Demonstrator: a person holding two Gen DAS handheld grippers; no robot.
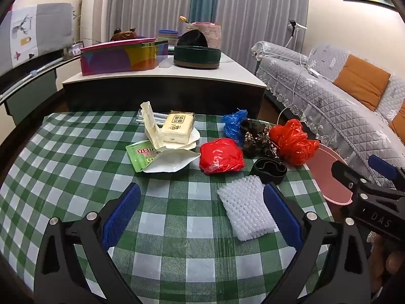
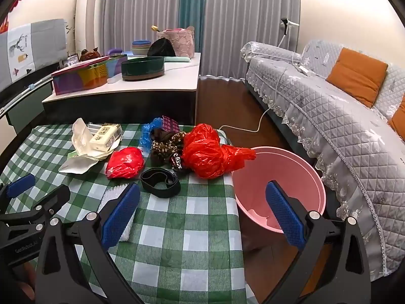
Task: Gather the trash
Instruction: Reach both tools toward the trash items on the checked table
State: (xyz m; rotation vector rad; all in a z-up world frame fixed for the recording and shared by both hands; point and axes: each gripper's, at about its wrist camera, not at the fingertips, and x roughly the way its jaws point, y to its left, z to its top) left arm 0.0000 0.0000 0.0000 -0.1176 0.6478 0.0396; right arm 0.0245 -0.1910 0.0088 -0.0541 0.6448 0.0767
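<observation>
Both the left gripper and right gripper hang with fingers spread wide and empty over the near tabletop, so the loose orange bag at its right edge could slide past the pink bin if nudged carelessly.

Bare checked cloth free in the near half; trash heap blocking the far half; white foam net near right; pink bin open beyond table edge
</observation>
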